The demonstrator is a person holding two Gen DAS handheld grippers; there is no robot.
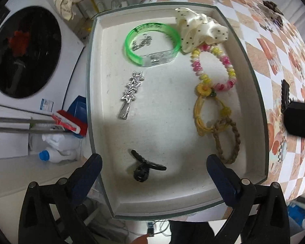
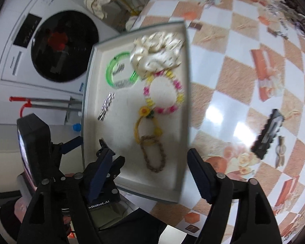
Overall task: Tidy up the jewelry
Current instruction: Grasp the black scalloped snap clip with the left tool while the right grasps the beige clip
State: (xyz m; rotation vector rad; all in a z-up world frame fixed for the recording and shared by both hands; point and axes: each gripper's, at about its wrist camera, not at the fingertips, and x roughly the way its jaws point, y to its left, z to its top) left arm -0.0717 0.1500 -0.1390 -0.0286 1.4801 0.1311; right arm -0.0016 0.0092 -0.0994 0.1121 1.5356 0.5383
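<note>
Both grippers point down at the white tray [image 1: 95, 77], the left gripper [image 1: 154, 166] spread wide around a black hair claw [image 1: 144, 168] lying untouched at lower centre, the right gripper [image 2: 152, 168] open and empty above the tray's near edge.

A home laundry corner — washing machine [image 1: 24, 50], checkered tablecloth [image 2: 233, 93].
</note>
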